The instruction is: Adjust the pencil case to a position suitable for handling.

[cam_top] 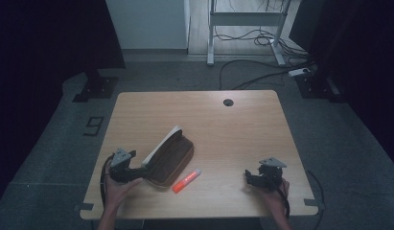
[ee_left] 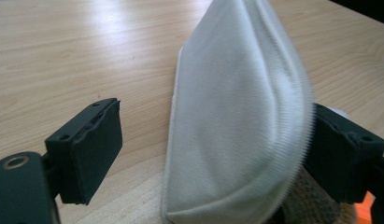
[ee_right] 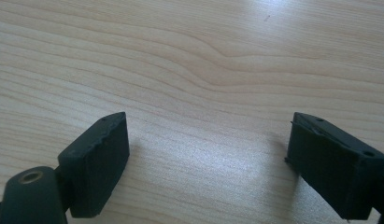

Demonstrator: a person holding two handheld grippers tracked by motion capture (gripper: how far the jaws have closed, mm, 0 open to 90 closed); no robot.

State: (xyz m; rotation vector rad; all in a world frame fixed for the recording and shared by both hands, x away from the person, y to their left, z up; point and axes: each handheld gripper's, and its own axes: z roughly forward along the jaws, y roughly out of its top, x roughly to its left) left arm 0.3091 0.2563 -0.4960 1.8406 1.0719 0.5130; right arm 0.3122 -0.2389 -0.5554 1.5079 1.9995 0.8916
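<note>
High view: brown pencil case [cam_top: 171, 160] lying slantwise near the front-left part of the counter [cam_top: 233, 134], flap of pale lining [cam_top: 162, 143] lifted along its far-left side, mouth open. Left gripper [cam_top: 137, 171] set at the case's near end, close to the front-left corner. Left gripper view: lining [ee_left: 236, 116] standing between the fingers [ee_left: 87, 154], left pad well clear of the cloth, right pad just beside or perhaps brushing the flap's edge; fingers wide, not pressing, so nothing gripped. Brown weave of the case peeking out under the right pad. Flap upright likely by its own stiffness, or leaning on that pad; cannot tell which. Judged purpose of the pose: keeping the mouth open so something can go in.

Orange marker [cam_top: 187, 180] lying flat just beside the case's near-right side, close to the front edge, apart from both grippers, white tip towards the right. Sliver of orange also at the bottom right corner of the left gripper view.

Right gripper [cam_top: 254, 178] resting low near the front-right corner, well apart from case and marker. Right gripper view: fingers [ee_right: 94, 163] spread wide over bare wood, nothing between them. Probably waiting in reserve for the marker.

Round cable hole [cam_top: 228, 102] near the far edge.
</note>
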